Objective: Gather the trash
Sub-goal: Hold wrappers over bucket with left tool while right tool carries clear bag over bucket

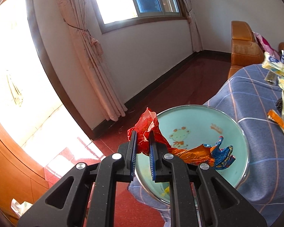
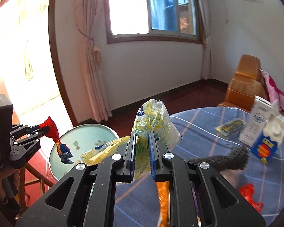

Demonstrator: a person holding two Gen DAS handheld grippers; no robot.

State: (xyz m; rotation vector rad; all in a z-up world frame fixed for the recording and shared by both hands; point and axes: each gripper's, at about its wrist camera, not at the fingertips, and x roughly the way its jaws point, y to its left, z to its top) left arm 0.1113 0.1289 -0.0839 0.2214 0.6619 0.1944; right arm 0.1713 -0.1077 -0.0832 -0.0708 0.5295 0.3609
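- Over the round teal basin (image 1: pixel 195 124), a crumpled red, orange and blue snack wrapper (image 1: pixel 151 132) is clamped between the pads of the left gripper (image 1: pixel 143 151); its tail is draped across the basin.
- Seen from the right wrist, the basin (image 2: pixel 85 132) is set at the left edge of the blue checked tablecloth (image 2: pixel 208 132).
- Above the cloth's near edge, a yellow-green patterned plastic bag (image 2: pixel 153 121) is pinched by the right gripper (image 2: pixel 142 151).
- Farther right, a white carton (image 2: pixel 255 121), a blue and yellow box (image 2: pixel 265 149) and a red wrapper (image 2: pixel 250 194) are left on the cloth.
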